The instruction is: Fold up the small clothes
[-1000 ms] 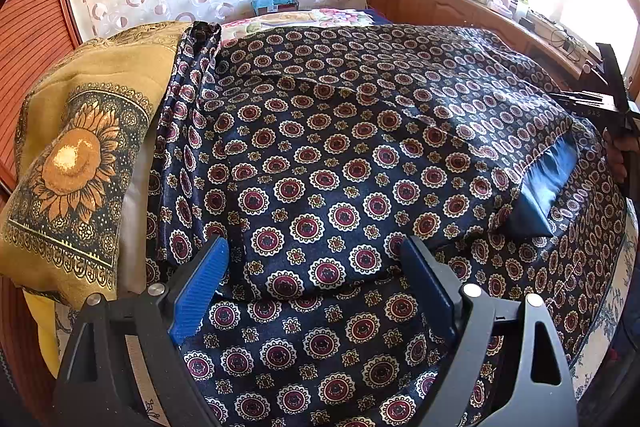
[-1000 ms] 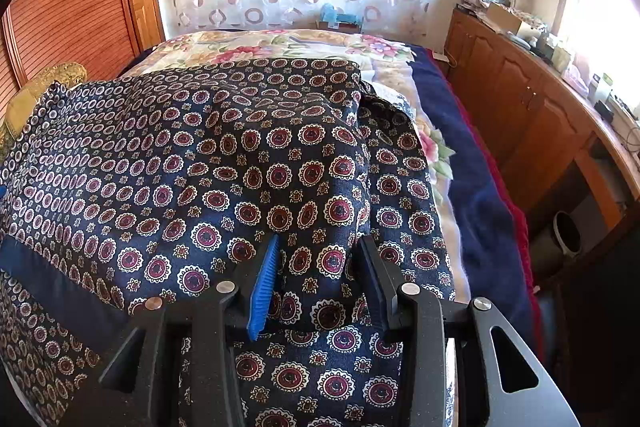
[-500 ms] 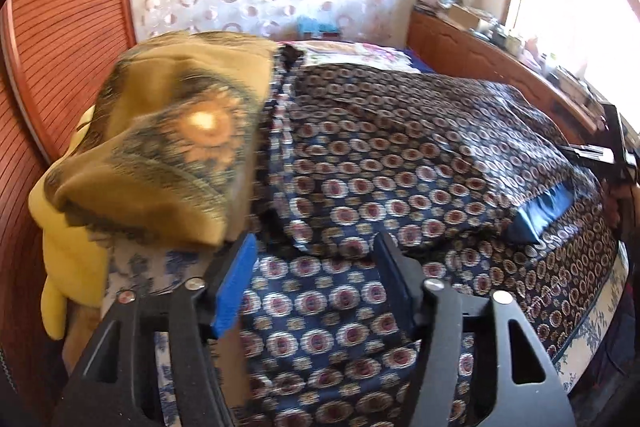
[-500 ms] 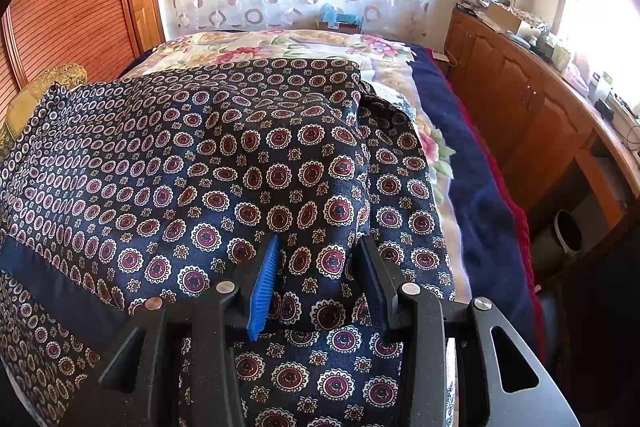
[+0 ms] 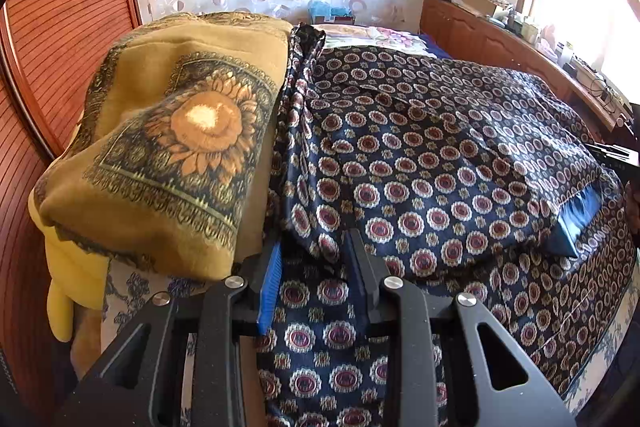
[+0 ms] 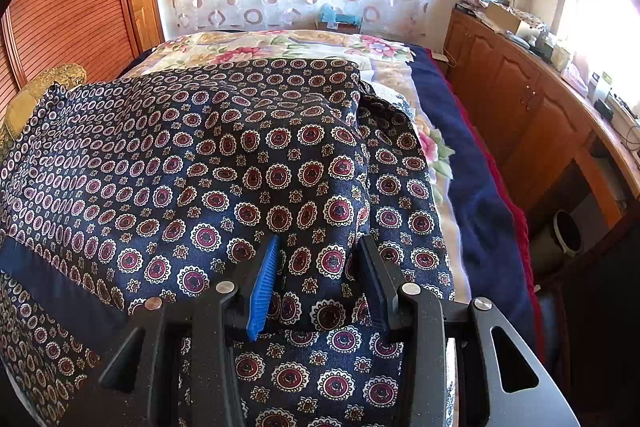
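Observation:
A navy garment with red and cream medallions [image 5: 440, 167] lies spread and partly folded over the bed. Its plain blue band [image 5: 576, 219] shows at the right. My left gripper [image 5: 314, 241] hovers at the garment's near left corner, beside a sunflower blanket. Its jaws are closing, the corner of the upper fold sits between the tips, and the cloth beneath still lies flat. In the right wrist view the same garment [image 6: 240, 167] fills the left side. My right gripper [image 6: 320, 241] is shut on a bunched fold at the near right corner.
A folded yellow sunflower blanket [image 5: 180, 147] is piled left of the garment, against a slatted wooden wardrobe [image 5: 60, 47]. A floral sheet [image 6: 280, 43] and a dark blue blanket [image 6: 472, 187] cover the bed. Wooden cabinets [image 6: 520, 99] with clutter run along the right wall.
My left gripper has swung left to the garment's corner beside the sunflower blanket, and its jaws have narrowed a lot. The right gripper and its fold have stayed put.

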`<state>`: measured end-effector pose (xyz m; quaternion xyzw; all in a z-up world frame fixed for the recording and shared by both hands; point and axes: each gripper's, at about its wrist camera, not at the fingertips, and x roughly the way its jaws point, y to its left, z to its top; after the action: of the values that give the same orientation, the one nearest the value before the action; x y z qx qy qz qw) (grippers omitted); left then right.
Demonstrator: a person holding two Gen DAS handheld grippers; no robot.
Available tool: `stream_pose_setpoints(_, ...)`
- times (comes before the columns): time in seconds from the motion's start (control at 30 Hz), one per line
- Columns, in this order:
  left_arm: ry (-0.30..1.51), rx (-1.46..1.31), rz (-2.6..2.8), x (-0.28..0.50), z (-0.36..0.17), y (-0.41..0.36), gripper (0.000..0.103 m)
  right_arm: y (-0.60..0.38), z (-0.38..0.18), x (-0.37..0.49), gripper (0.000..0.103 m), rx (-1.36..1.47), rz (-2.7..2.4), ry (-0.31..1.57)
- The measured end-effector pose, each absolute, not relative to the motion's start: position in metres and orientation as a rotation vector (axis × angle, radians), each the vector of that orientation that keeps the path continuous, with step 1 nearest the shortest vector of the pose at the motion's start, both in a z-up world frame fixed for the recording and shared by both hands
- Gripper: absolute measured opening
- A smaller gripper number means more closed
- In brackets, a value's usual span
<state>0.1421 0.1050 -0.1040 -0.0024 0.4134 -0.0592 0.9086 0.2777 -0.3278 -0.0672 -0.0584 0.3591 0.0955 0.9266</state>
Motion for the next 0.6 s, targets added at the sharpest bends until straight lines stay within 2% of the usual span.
stream_pose_setpoints(0.07,0.845,-0.002,-0.139,0.147,-0.102,0.104,0.031,-0.328,-0.067,0.278,0.041,-0.120,0.196,0.736)
stream_pose_setpoints(0.1,0.843,0.004,-0.144,0.148,-0.101,0.103,0.023,-0.328,-0.067,0.278,0.041,-0.120,0.196,0.736)
stream_pose_setpoints(0.2,0.835,0.018,-0.141,0.152,-0.098,0.101,0.009,-0.328,-0.067,0.278,0.041,-0.121,0.196,0.736)
stream_pose_setpoints(0.6,0.849,0.008,-0.123,0.162,-0.102,0.105,0.008,-0.328,-0.067,0.278,0.041,-0.122,0.197,0.735)
